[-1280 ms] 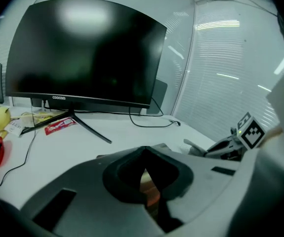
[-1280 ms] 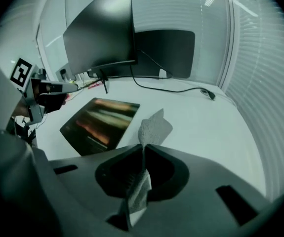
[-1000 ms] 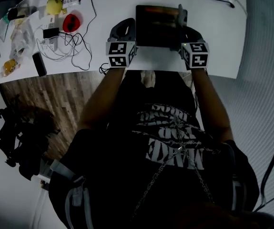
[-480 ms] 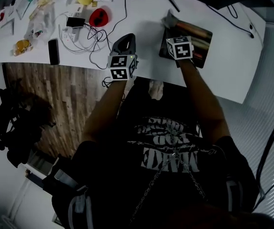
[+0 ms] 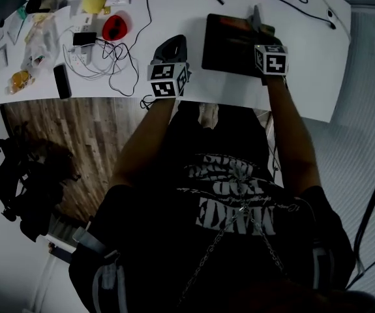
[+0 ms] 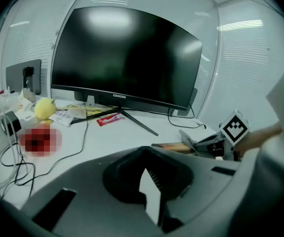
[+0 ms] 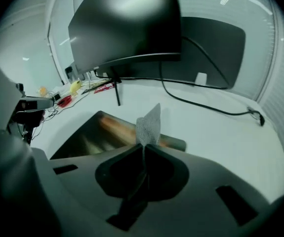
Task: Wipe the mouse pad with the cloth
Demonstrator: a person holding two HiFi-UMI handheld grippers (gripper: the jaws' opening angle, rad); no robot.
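Where the white surface [image 5: 308, 57] runs beneath the person's arms, there are two grippers, one mouse pad, one cloth and one monitor. The left gripper [image 5: 173, 44] hangs over bare surface just left of the dark mouse pad [image 5: 229, 41]. Its jaws stand a little apart with nothing between them, and only white surface shows through the gap. The right gripper [image 7: 144, 148] has its jaws closed on the grey cloth [image 7: 149, 123], one corner of which stands up past the jaw tips. Seen along those jaws, the cloth sits over the pad's near right part, and the pad spreads away to the left of the tips. Whether the cloth touches the pad cannot be told.

In the head view the right gripper covers part of the pad's right edge. Farther left lie one yellow round thing [image 5: 93, 1], one red thing [image 5: 115, 26], one black slab [image 5: 61, 81] and a tangle of cables [image 5: 102, 60] that cannot be counted. The small packets at the far left end are too small to name. The monitor [image 6: 127, 53] stands at the back of the surface, and the head view cuts it off at the top edge.
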